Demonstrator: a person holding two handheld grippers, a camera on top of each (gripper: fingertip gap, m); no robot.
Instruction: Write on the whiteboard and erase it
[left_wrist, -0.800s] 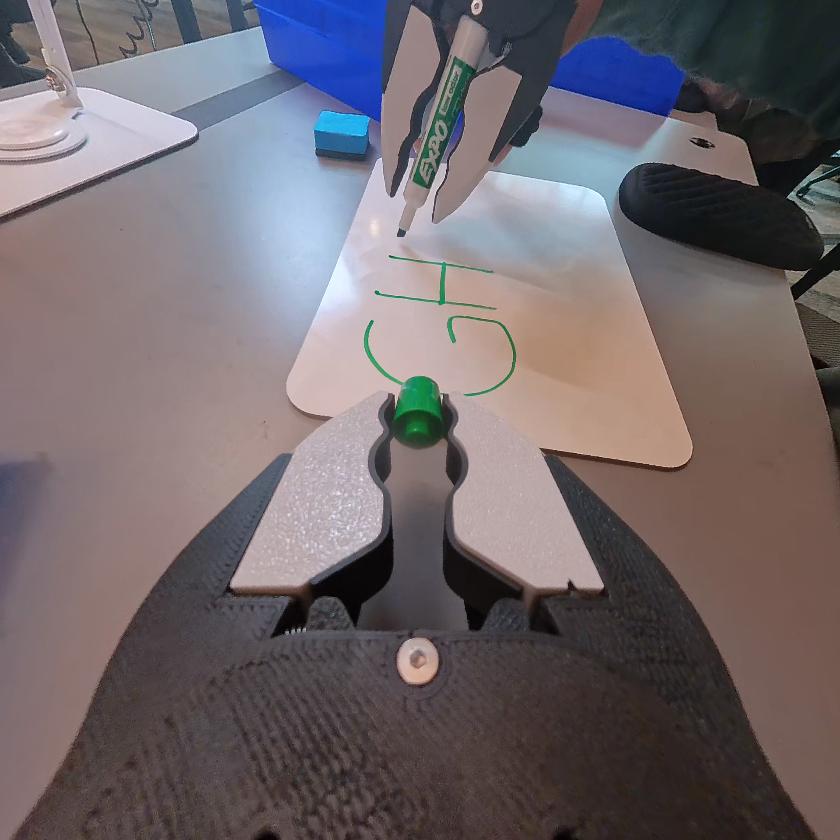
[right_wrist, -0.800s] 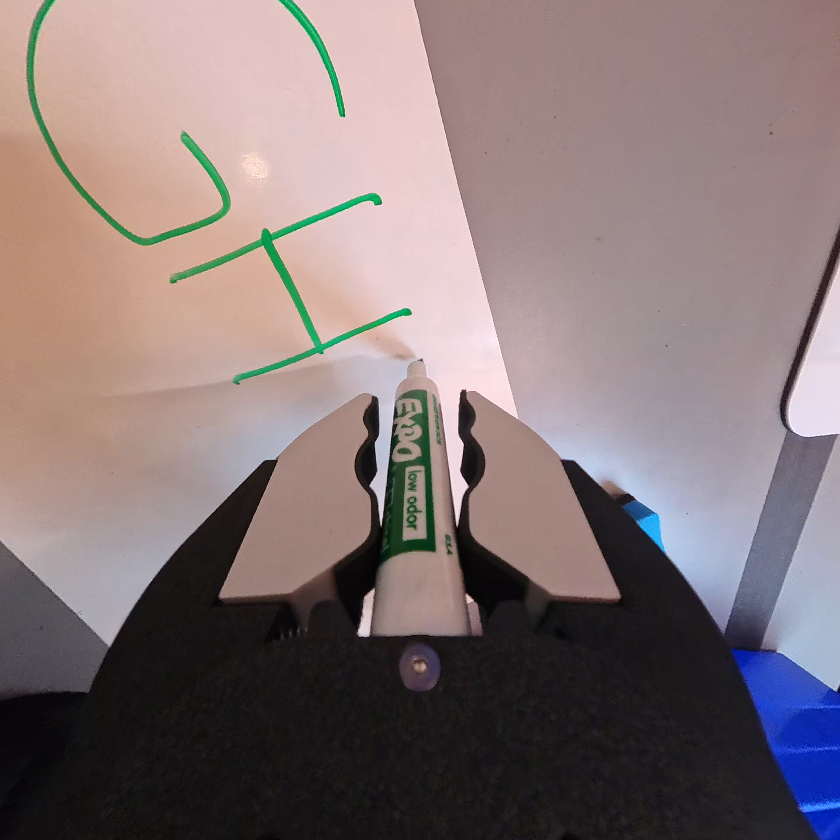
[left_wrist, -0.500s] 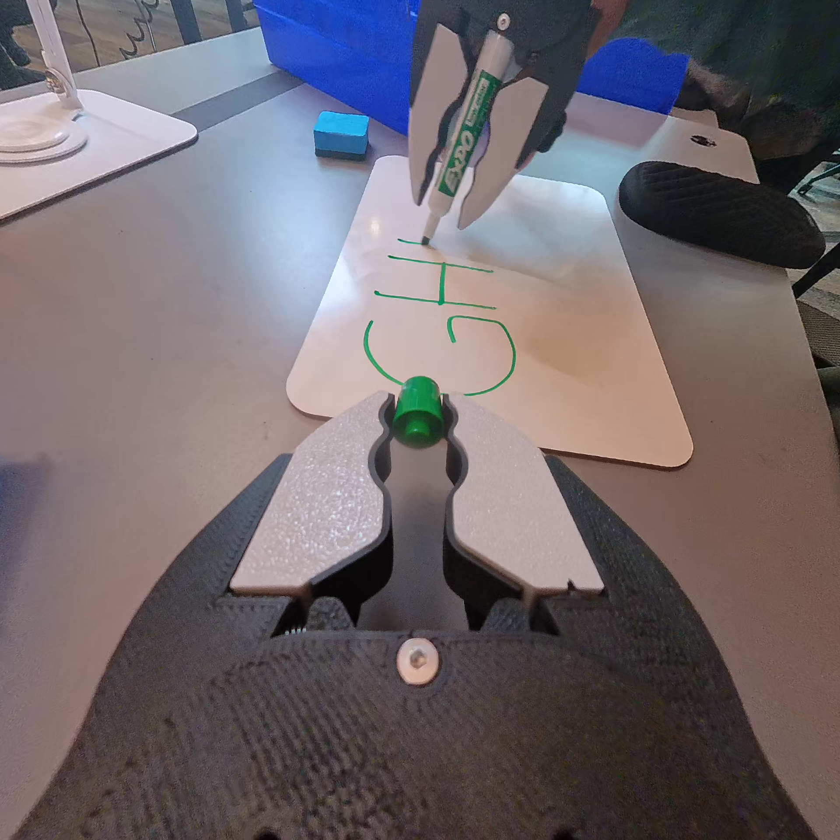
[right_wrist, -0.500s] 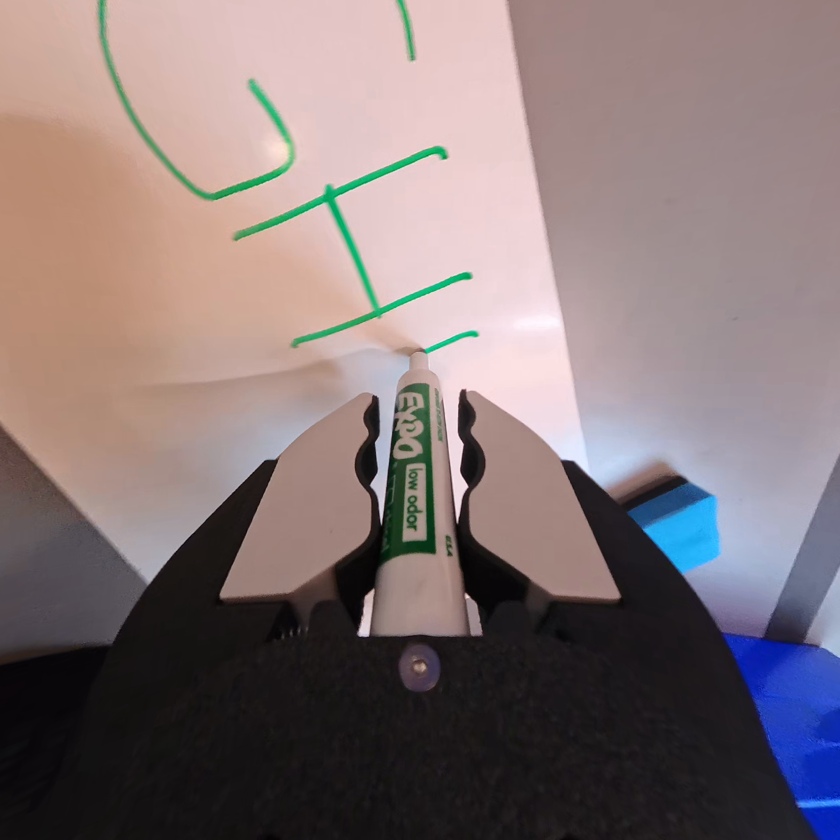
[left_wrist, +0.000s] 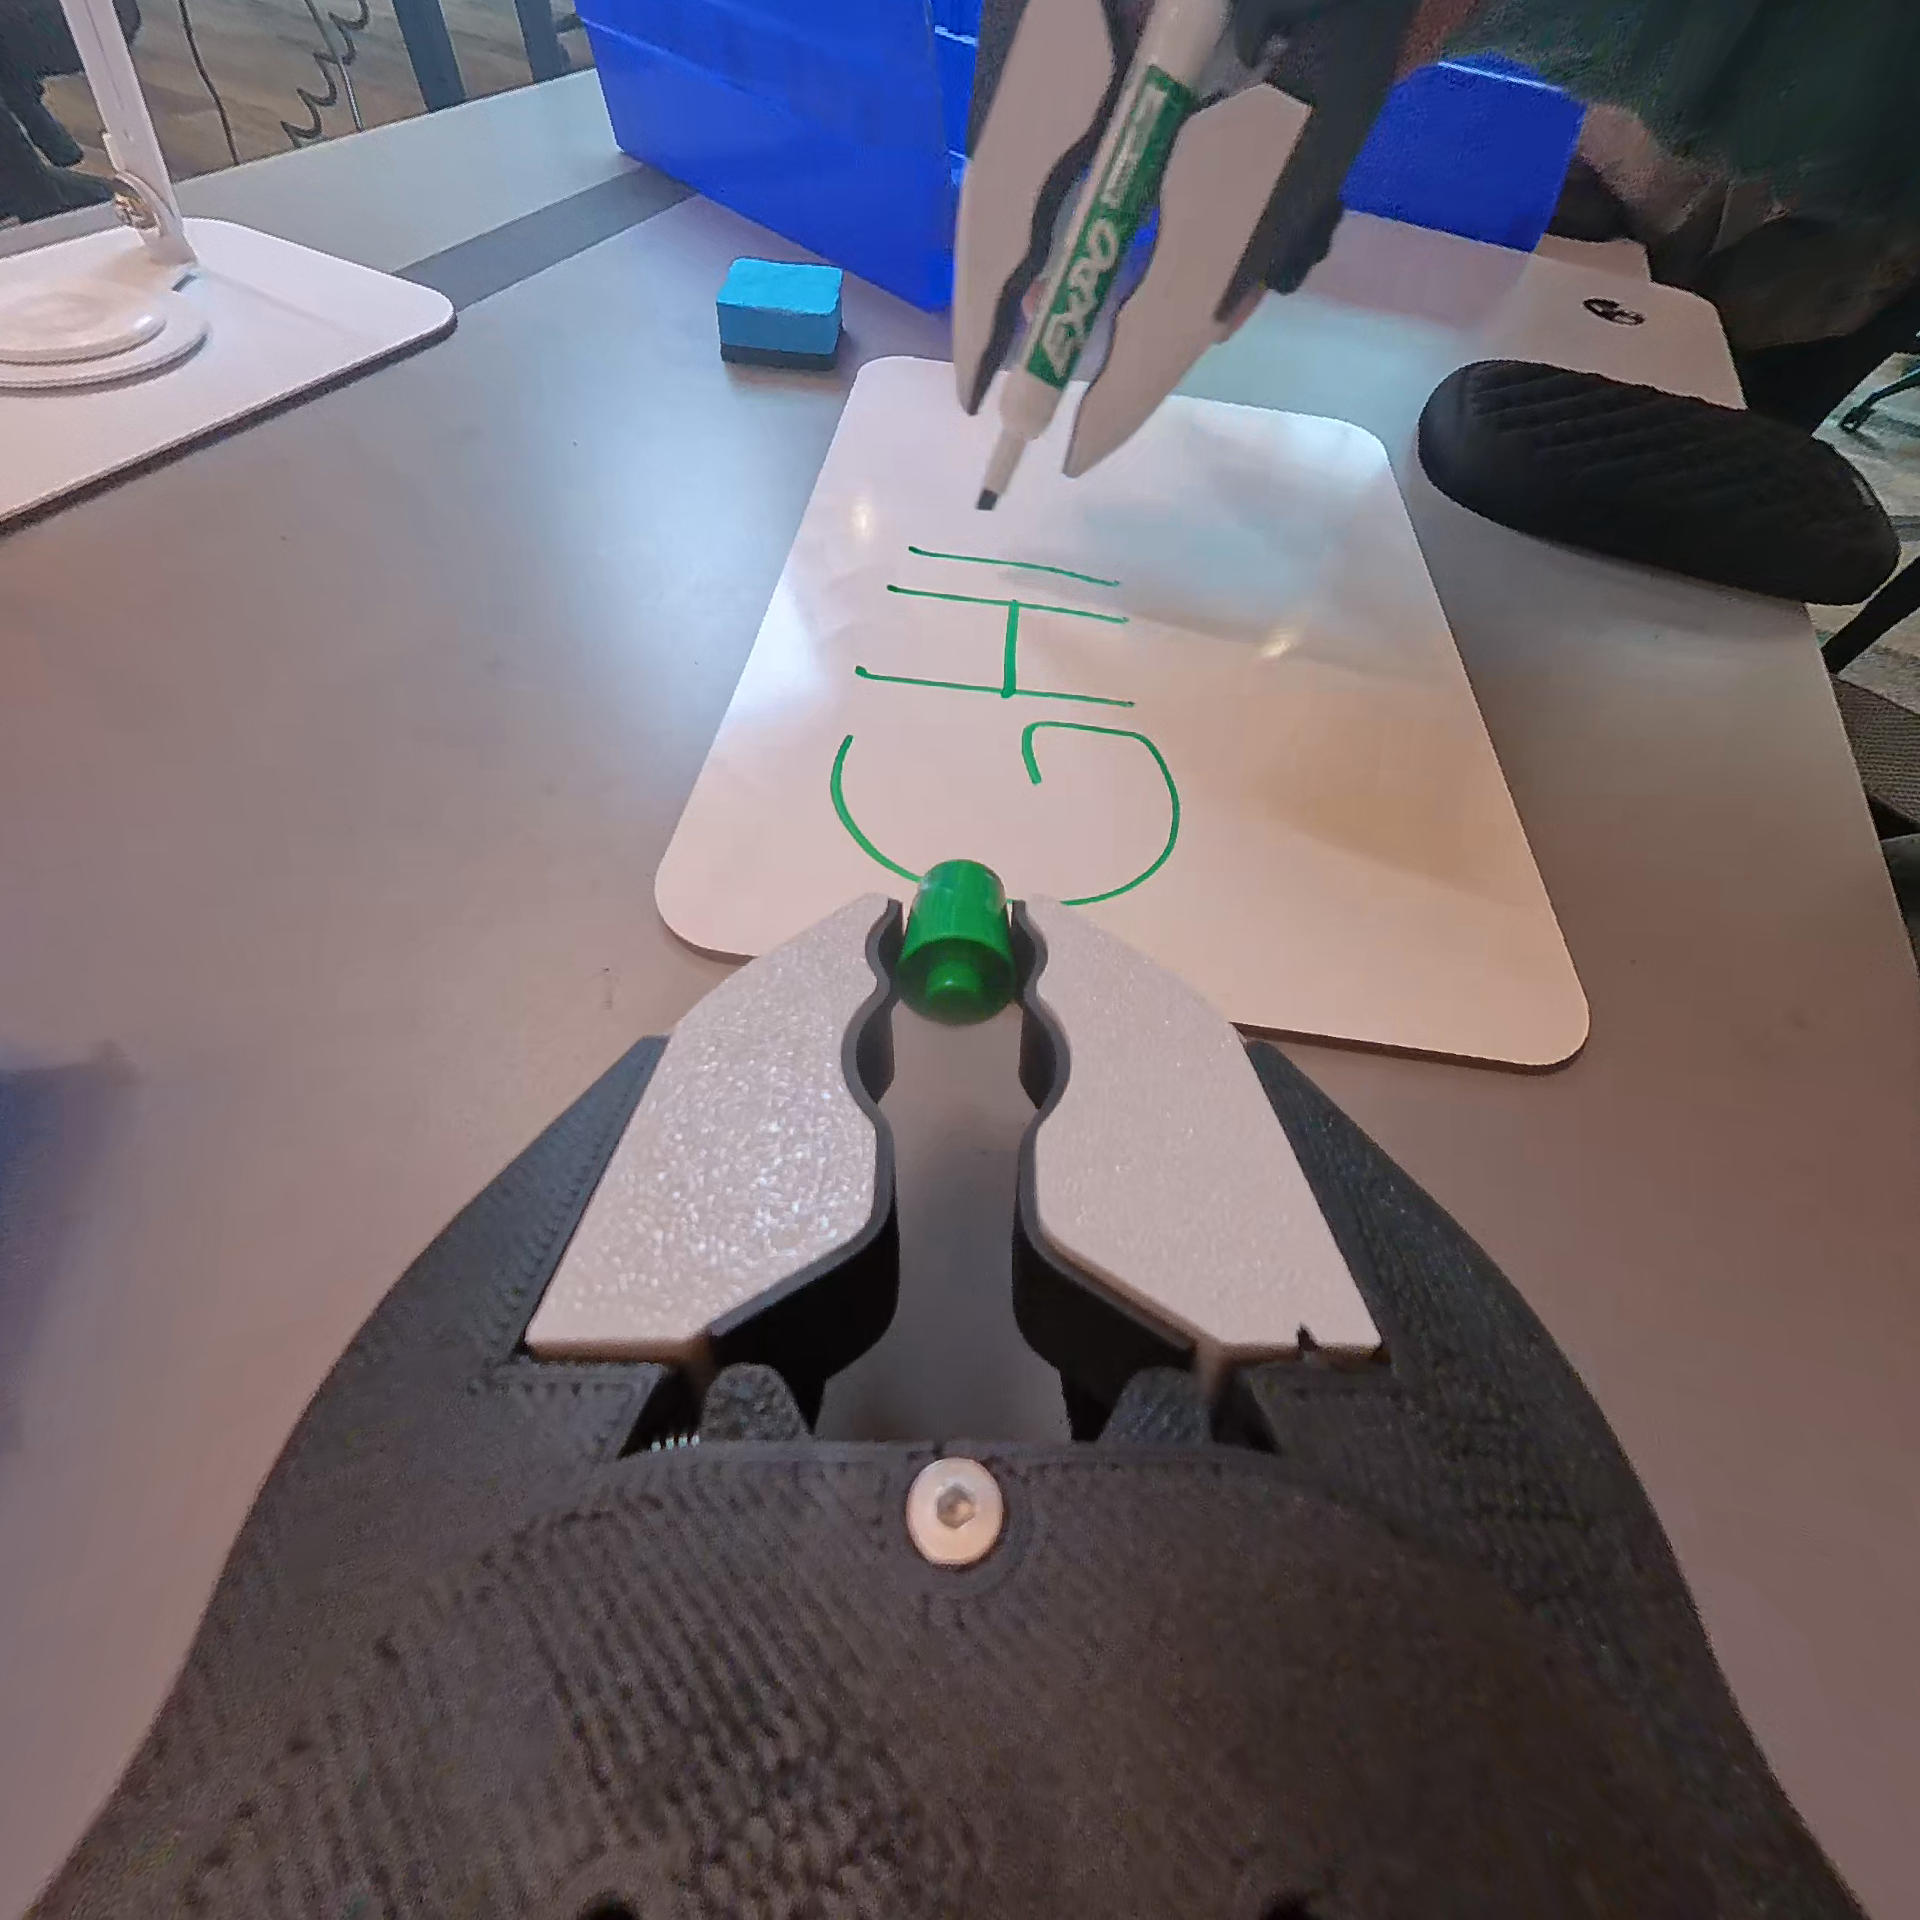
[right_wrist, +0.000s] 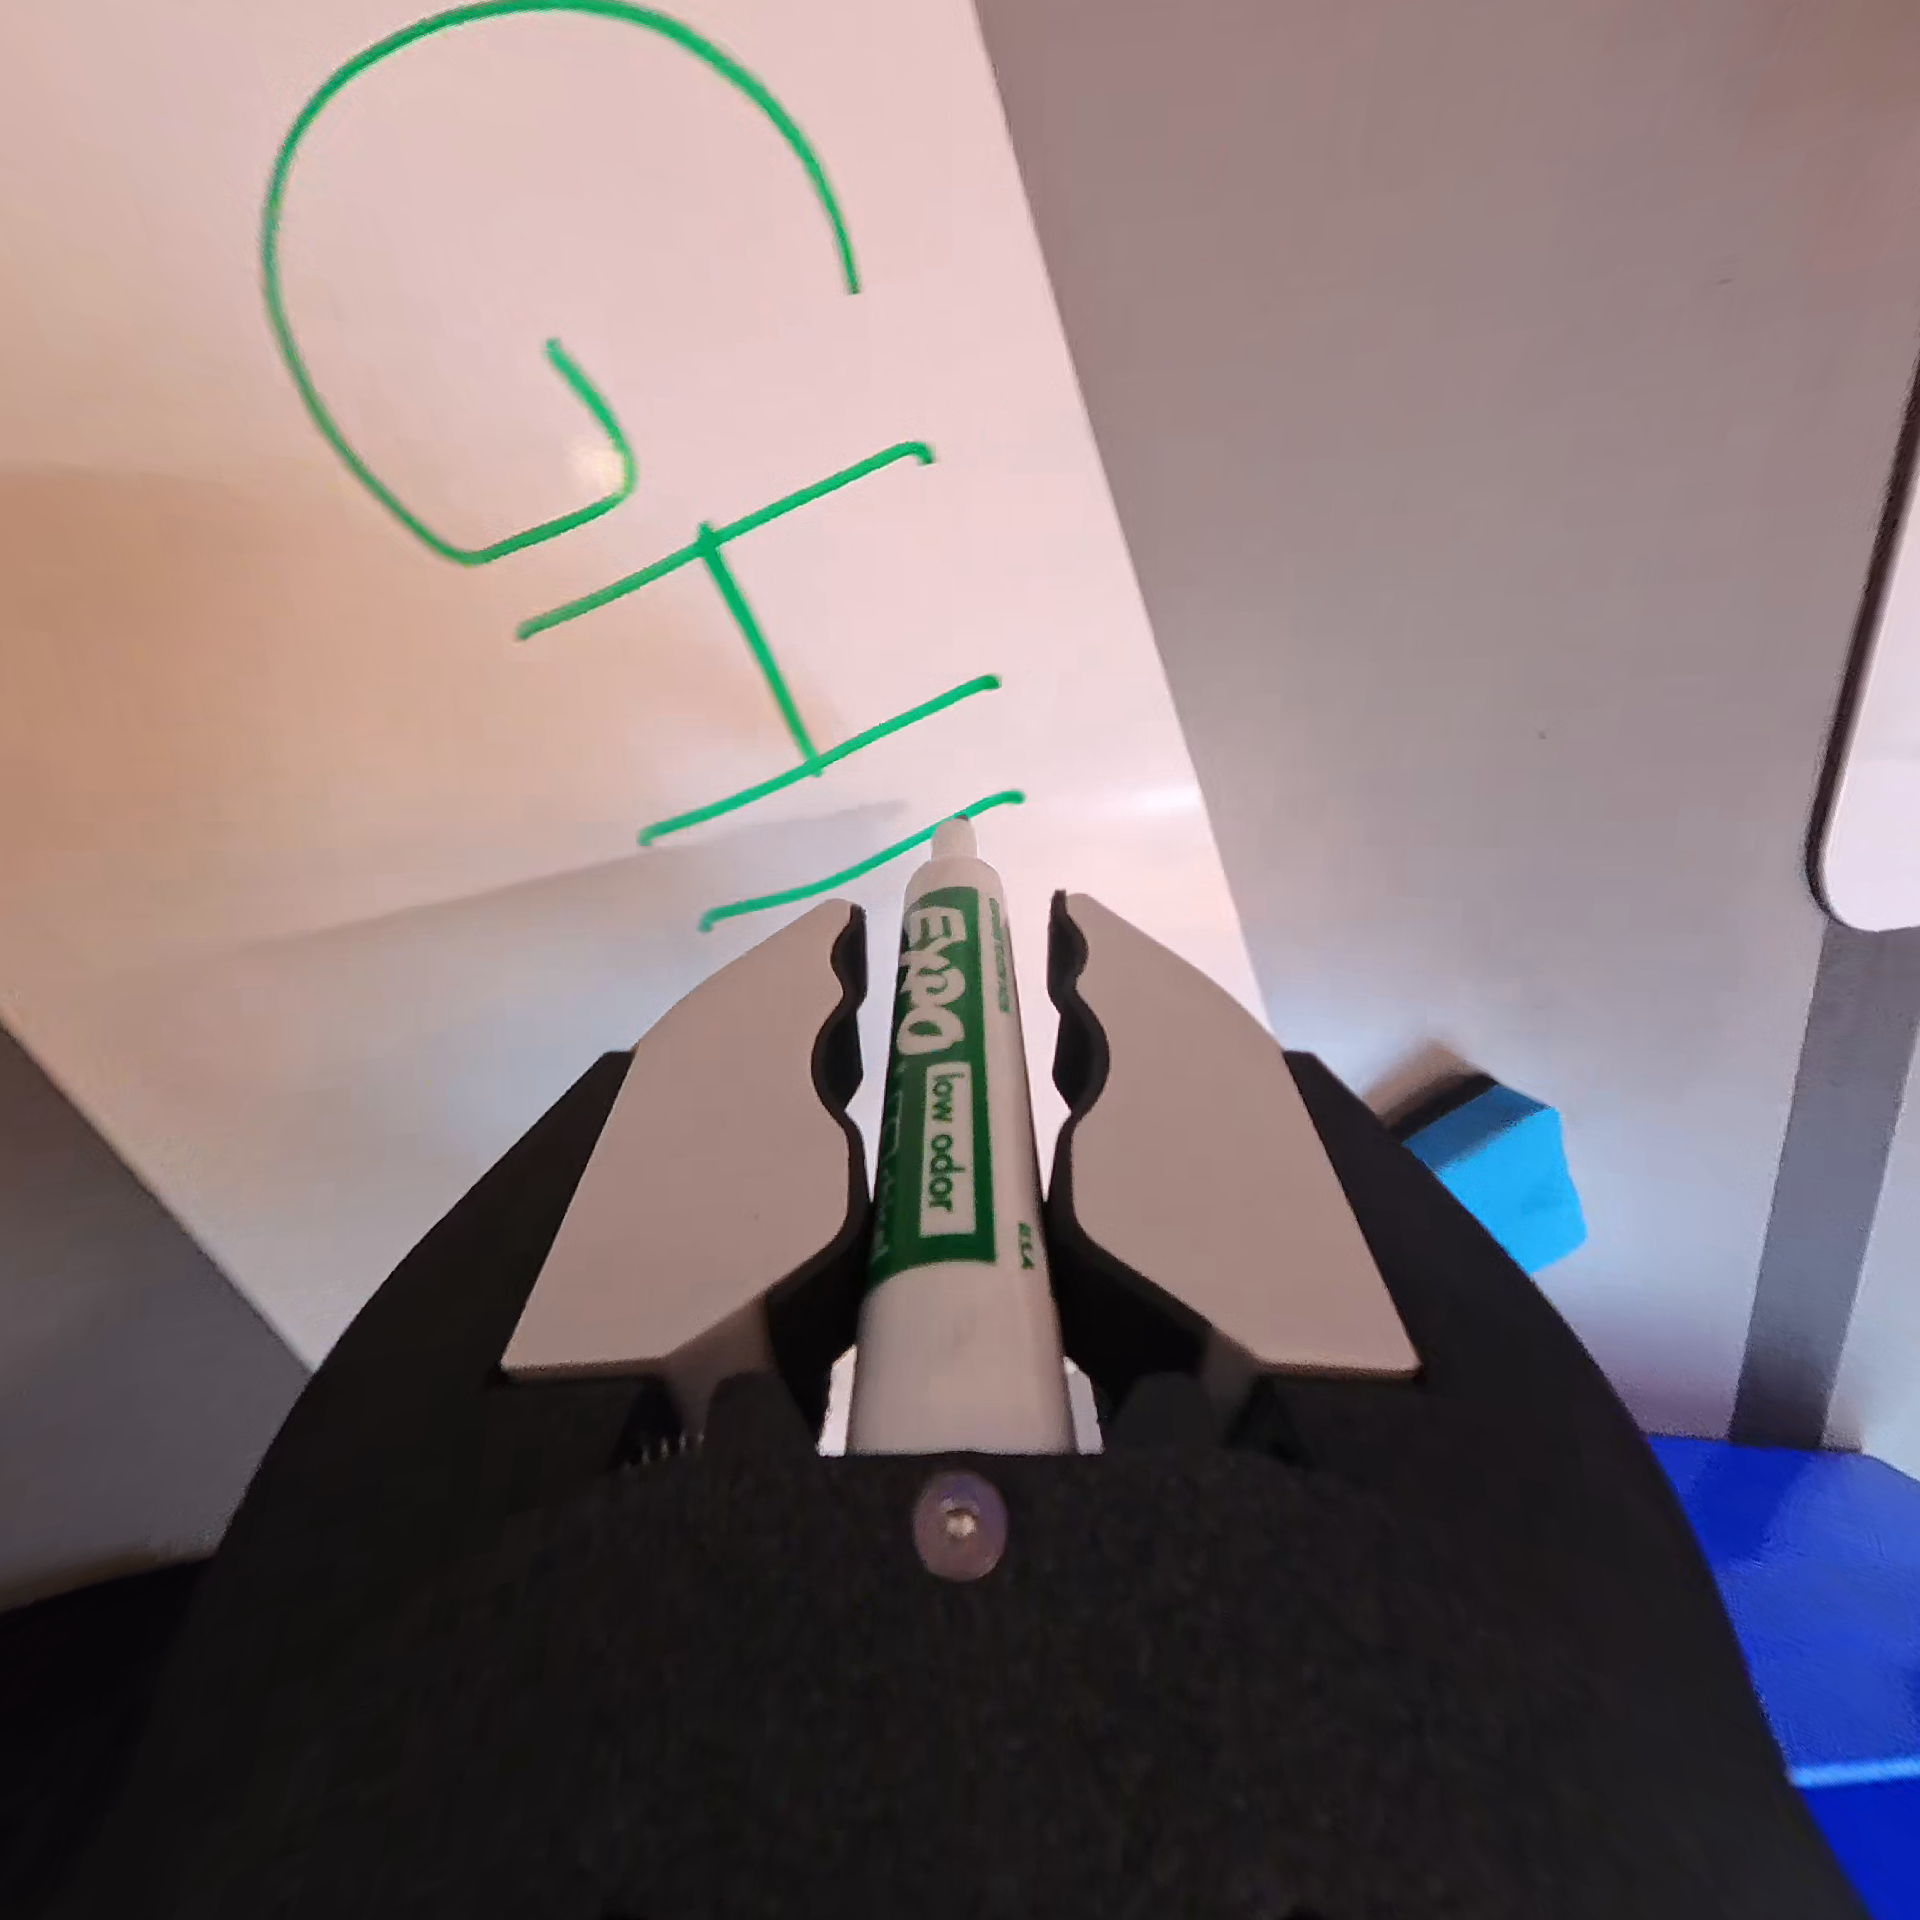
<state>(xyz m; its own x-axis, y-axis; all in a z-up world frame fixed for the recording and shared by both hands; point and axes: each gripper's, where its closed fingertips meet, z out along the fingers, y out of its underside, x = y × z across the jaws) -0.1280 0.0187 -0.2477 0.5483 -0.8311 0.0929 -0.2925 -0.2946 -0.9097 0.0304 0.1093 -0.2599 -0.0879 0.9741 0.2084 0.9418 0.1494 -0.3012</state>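
Observation:
A white whiteboard lies flat on the grey table and bears green marker writing. My right gripper is shut on a green-labelled marker and holds it tilted, tip down, at the far left part of the board. The tip is just past the newest green stroke, and I cannot tell if it touches. In the right wrist view the marker lies between the fingers of that gripper, over the whiteboard. My left gripper is shut on the green marker cap at the board's near edge.
A blue eraser lies on the table beyond the board's far left corner and also shows in the right wrist view. Blue bins stand behind it. A black padded object lies at the right. A white base with a stand sits far left. The grippers' ends are close to 20 cm from one another.
The right gripper drew a new green stroke beyond the earlier marks, then brought the marker tip back to the stroke's left end. The left gripper and cap have not moved.

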